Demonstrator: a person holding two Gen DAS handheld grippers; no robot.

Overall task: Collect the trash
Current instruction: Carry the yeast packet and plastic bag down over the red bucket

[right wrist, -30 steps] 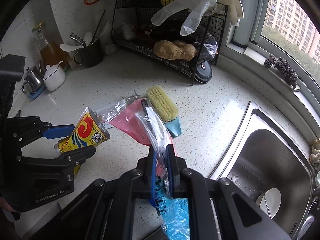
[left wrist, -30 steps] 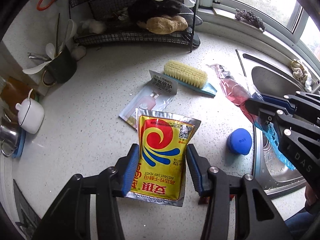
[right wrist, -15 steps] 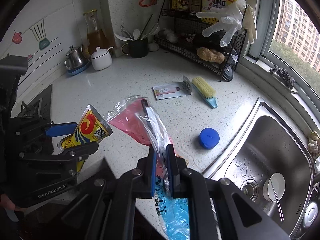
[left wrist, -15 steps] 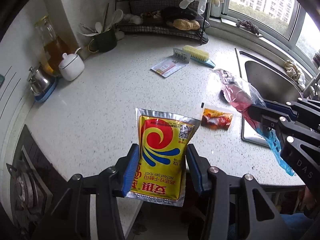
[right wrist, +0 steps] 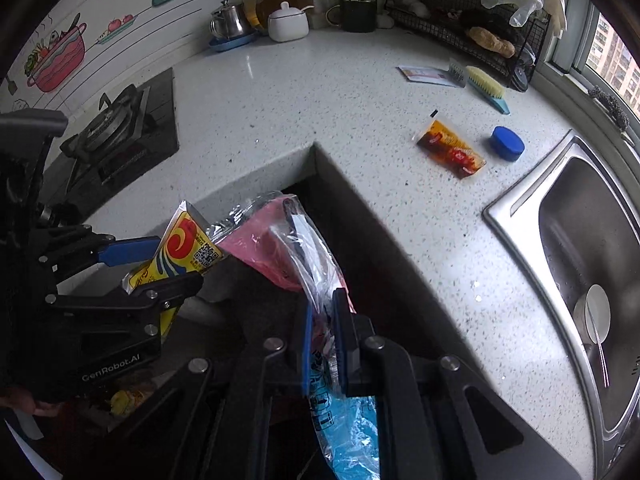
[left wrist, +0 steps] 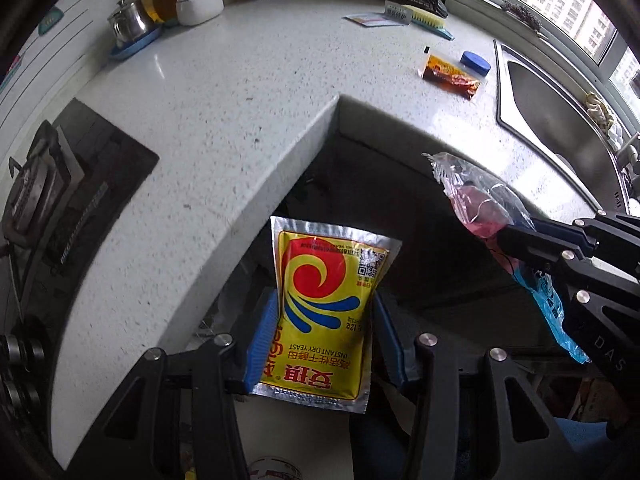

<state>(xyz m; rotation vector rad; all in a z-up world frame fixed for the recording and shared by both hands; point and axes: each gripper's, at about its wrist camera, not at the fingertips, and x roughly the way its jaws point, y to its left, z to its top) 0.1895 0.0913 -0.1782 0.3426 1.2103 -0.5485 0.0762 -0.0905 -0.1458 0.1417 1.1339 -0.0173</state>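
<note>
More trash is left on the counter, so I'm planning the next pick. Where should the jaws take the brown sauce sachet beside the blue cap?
The brown sauce sachet lies flat on the counter, so probably come from straight above and pinch across its narrow width near the middle. Its long sides are clear; the blue cap sits apart off one end.

Yellow yeast packet (left wrist: 320, 312) upright; pink-blue plastic wrapper (right wrist: 312, 264) crumpled.

I see the speckled white surface (right wrist: 320, 92); a gas hob (right wrist: 116, 128) at nine o'clock; a steel sink (right wrist: 580, 248) at three; a kettle (right wrist: 230, 20), white sugar pot (right wrist: 288, 22), mug of utensils (right wrist: 358, 10) and wire rack (right wrist: 472, 36) at twelve; a scrub brush (right wrist: 486, 84) just beside the rack.
</note>
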